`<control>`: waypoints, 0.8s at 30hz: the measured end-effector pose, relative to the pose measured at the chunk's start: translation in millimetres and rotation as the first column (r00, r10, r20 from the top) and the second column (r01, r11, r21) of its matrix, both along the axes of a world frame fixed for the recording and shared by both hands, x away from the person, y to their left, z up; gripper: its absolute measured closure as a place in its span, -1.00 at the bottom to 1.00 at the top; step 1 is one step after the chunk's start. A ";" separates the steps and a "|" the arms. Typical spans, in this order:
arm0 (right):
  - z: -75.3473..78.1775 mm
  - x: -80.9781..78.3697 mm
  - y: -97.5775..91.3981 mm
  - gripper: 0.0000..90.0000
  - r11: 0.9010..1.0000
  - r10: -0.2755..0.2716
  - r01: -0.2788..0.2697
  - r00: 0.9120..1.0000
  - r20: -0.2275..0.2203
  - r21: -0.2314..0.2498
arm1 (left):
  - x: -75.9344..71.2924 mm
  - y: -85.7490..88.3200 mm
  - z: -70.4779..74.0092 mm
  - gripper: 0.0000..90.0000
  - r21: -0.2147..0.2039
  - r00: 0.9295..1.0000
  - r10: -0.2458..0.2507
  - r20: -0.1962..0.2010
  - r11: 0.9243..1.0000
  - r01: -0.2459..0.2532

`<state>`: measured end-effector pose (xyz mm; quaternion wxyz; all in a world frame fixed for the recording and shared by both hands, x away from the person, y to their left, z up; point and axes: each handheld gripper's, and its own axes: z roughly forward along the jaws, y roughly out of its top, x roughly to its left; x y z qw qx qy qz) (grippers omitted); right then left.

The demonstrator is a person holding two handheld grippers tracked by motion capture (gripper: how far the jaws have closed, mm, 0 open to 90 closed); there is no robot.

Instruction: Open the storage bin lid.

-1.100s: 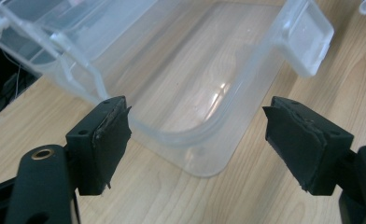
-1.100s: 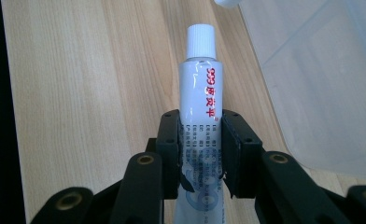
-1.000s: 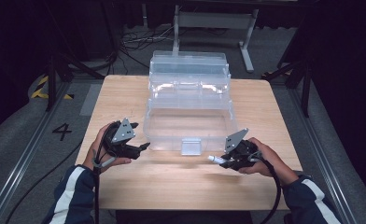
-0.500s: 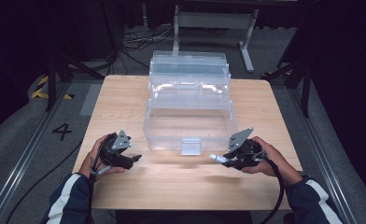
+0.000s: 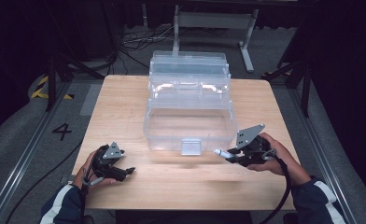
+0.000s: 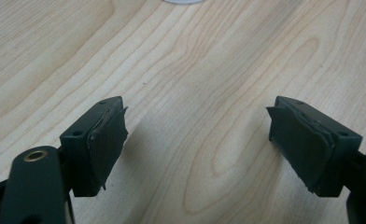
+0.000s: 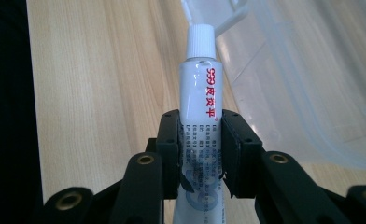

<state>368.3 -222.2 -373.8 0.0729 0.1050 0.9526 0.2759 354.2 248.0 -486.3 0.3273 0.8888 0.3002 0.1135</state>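
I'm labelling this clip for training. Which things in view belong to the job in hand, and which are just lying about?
In the job:
- white tube, clamped in the right claw
- clear plastic box, open, beside that claw
- left claw, open and empty, low over the table

Lying about:
- cables on the floor behind the table
- metal stand

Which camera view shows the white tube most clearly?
The right gripper view: the white tube stands large between the jaws of the right gripper, cap and red print visible. The high view shows just its small tip.
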 end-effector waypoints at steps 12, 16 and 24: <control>24.1 6.0 -5.7 0.57 1.000 -0.020 0.019 0.998 0.057 0.024 | 1.0 2.8 -6.2 -0.68 -0.055 1.000 0.013 -0.004 0.998 -0.014; 40.1 12.9 -4.8 0.57 1.000 -0.021 0.019 0.996 0.082 0.024 | 1.0 2.8 -6.2 -0.68 -0.055 1.000 0.014 -0.004 0.998 -0.014; 61.9 28.3 5.8 0.57 1.000 -0.019 0.020 0.994 0.111 -0.007 | 0.9 2.9 -6.2 -0.68 -0.055 1.000 0.014 -0.004 0.998 -0.015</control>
